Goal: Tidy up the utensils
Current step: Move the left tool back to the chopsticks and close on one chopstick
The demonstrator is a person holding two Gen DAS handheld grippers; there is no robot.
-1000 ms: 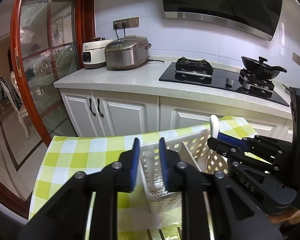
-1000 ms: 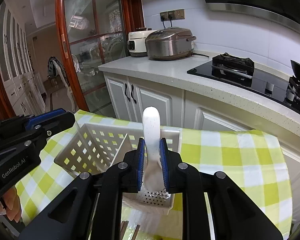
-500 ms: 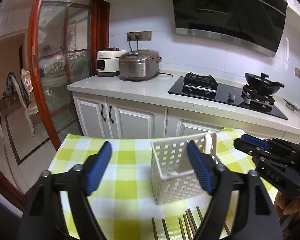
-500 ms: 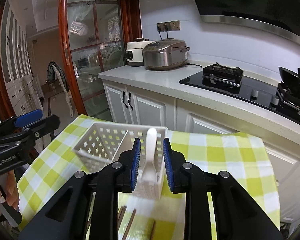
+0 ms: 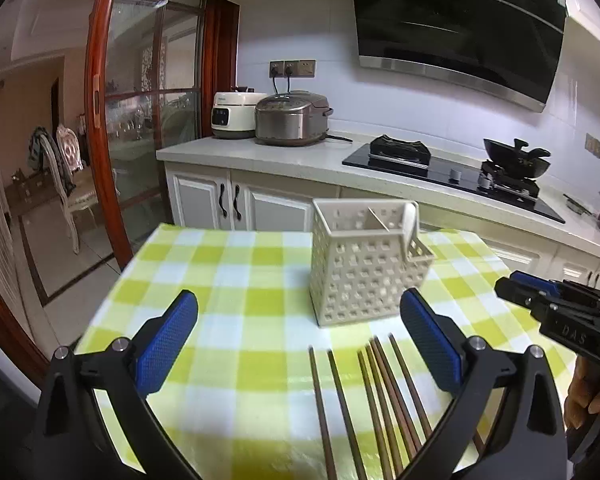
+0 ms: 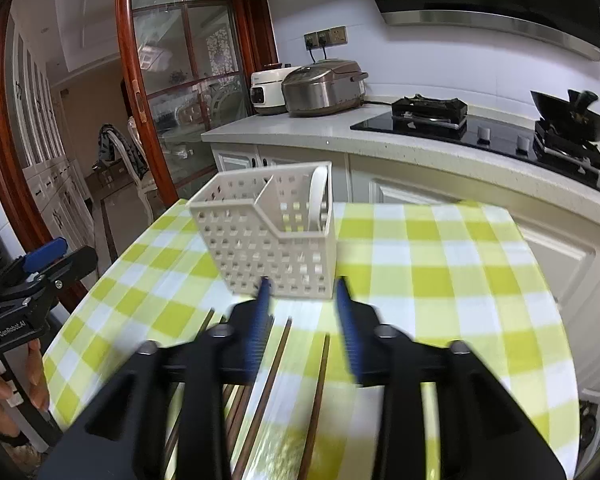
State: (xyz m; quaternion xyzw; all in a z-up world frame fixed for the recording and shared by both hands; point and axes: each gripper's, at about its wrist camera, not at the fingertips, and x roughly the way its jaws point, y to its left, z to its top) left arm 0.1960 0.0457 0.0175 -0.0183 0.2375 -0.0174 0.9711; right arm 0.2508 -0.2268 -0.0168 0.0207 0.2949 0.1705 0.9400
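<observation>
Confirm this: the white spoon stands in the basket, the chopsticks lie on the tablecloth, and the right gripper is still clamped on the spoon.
Not clamped. The right wrist view shows the right gripper open and empty, apart from the spoon, which stands in the basket. The chopsticks do lie on the tablecloth.

Green-and-white checked tablecloth (image 5: 236,280) covers the table. On the counter (image 5: 284,156): white cooker (image 5: 232,116) beside steel rice cooker (image 5: 292,120). Black wok (image 5: 516,158) sits on the hob (image 5: 452,178). Range hood (image 5: 456,20) above.
</observation>
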